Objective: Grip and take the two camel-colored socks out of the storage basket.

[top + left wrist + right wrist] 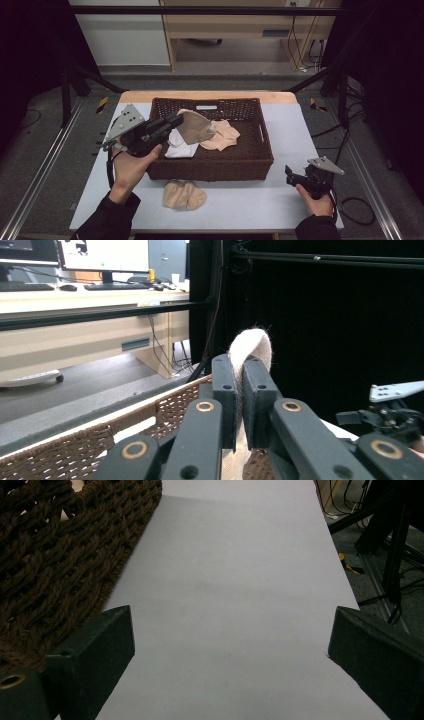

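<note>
- The left gripper (176, 121) was clamped on a beige sock (196, 126), which hung over the left half of the wicker basket (264, 150), above a white sock (180, 148) and a peach garment (222, 136) already lying inside.
- In the left gripper view the sock's fold (251, 347) stood pinched upright between the closed jaws.
- To do this well, the sock should be carried clear of the basket rim and let go only once it hangs wholly inside.
- The right gripper (291, 175) rested on the table right of the basket, jaws wide apart and empty.
- Another beige sock pair (184, 195) lay just in front of the basket.
- The basket floor under the clothes was hidden.
</note>
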The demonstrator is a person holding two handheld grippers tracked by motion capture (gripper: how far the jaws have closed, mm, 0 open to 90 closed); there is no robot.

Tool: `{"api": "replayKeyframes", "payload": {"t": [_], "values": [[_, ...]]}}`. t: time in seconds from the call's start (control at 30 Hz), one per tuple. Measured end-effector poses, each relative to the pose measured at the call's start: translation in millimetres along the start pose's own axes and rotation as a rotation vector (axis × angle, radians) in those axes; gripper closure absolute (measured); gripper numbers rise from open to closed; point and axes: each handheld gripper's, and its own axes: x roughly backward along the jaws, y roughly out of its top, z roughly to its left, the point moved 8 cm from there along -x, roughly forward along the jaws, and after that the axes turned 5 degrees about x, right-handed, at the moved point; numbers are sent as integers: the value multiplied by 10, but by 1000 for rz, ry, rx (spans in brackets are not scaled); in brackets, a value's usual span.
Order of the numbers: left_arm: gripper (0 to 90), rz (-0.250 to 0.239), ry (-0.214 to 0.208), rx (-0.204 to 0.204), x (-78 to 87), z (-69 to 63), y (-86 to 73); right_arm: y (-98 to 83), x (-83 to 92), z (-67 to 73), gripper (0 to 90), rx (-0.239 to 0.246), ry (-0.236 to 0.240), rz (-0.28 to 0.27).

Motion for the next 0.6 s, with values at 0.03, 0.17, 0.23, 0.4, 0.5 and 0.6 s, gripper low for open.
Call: {"api": "replayKeyframes", "payload": {"t": [0.03,0.17,0.23,0.4,0.5,0.6], "values": [[852,0,0,0,0,0,0,0,0,0,49,0,0,0],[852,-7,-33,-10,148,-128,-31,0,2,0,49,0,-1,0],[852,-10,-45,-17,209,-182,-44,-2,2,0,49,0,-1,2],[852,4,-66,-28,314,-278,-126,-2,5,2,49,2,-2,0],[852,34,-82,-28,363,-333,-265,-3,10,2,50,0,-1,0],[852,65,-93,-27,385,-374,-417,-6,9,-1,50,-1,-2,1]]}}
